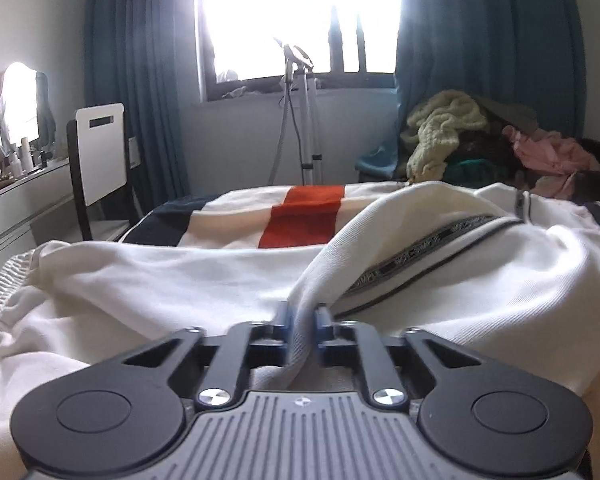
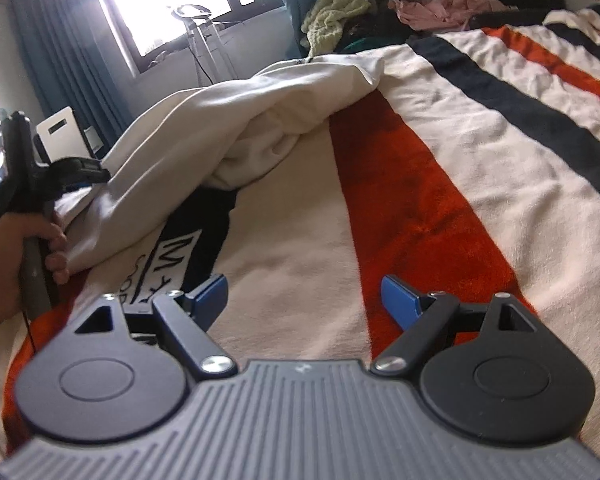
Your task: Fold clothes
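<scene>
Left gripper [image 1: 303, 314] is clamped on a fold of the white garment [image 1: 440, 280]. Right gripper [image 2: 303, 295] stands spread wide, holding nothing, above the striped blanket [image 2: 480, 152].

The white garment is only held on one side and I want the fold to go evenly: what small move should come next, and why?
Probably bring the right tool over to the white garment and pinch a free edge. Its jaws stand open over the striped blanket, holding nothing, while the left tool is already shut on a fold of the cloth, so the far side lies bunched.
</scene>
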Demonstrator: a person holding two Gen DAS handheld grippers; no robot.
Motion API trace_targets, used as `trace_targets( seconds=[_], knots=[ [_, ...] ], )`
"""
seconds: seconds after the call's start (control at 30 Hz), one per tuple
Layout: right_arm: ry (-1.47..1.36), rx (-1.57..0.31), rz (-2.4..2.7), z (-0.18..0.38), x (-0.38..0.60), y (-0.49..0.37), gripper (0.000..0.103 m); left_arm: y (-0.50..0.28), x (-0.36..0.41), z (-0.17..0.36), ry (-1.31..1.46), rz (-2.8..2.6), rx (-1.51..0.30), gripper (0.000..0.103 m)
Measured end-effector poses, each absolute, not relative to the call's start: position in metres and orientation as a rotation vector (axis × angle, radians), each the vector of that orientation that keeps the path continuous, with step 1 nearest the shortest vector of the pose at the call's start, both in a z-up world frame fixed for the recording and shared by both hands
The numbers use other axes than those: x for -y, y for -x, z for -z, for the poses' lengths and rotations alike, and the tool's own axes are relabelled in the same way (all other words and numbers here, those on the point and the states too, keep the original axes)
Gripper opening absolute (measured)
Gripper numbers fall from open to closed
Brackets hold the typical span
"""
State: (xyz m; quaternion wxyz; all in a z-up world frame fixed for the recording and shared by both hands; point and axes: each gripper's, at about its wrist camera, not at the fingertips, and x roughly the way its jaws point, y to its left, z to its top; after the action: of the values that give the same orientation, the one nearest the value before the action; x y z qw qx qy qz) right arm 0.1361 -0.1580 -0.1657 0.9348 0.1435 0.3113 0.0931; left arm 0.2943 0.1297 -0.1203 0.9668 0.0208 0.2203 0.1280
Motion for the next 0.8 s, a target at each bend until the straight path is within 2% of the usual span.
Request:
trace_targets(
  seconds=[0.13, 0.33, 0.63, 0.8],
  knots=[
    [-0.258, -0.616, -0.17, 0.162, 0.158, -0.135, 0.086, -0.247, -0.111, 0.1, -0.057, -0.27, -0.371, 0.004],
    [-0.216, -0.591, -0.138, 0.155, 0.163, -0.126, 0.086, -0.155, -0.06, 0.077, -0.134, -0.2, -0.362, 0.004],
    [-0.229, -0.535, -0.104, 0.139, 0.177, -0.108, 0.086, -0.084, -0.024, 0.104, -0.203, -0.093, -0.625, 0.006],
    [-0.221, -0.514, -0.108, 0.137, 0.179, -0.105, 0.086, -0.089, -0.028, 0.099, -0.086, -0.02, -0.657, 0.014]
  ],
)
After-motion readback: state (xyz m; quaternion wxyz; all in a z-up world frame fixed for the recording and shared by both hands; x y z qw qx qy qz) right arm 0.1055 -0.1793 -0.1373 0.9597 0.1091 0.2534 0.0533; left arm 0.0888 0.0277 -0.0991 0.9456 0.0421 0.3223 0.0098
